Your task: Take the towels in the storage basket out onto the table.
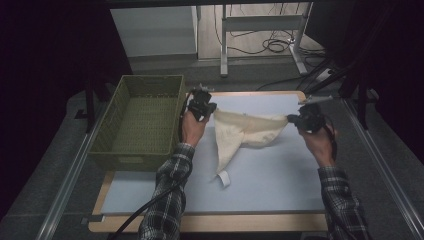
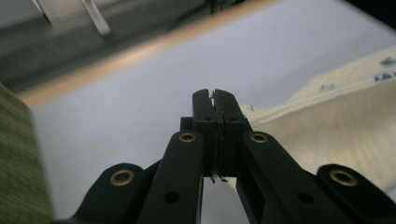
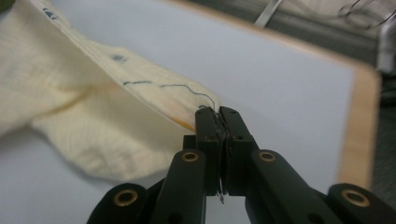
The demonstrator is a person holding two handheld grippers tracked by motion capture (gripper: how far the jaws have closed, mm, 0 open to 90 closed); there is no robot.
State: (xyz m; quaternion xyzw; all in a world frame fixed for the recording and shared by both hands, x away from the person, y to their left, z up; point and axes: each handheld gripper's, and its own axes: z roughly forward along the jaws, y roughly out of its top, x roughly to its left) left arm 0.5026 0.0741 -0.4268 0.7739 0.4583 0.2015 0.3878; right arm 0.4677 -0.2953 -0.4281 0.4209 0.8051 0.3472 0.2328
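Both forearms in plaid sleeves come in from the bottom of the high view, raised over the table and spread well apart. Left gripper [image 1: 210, 111] held upright in the left hand [image 1: 192, 127], wrist bent, jaws pressed together and pointing toward the right gripper; its own view shows the tips shut tight on the cream cloth [image 1: 245, 132]. Right gripper [image 1: 295, 119] in the right hand [image 1: 317, 140] points back toward the left one, jaws clamped on the cloth's other corner.
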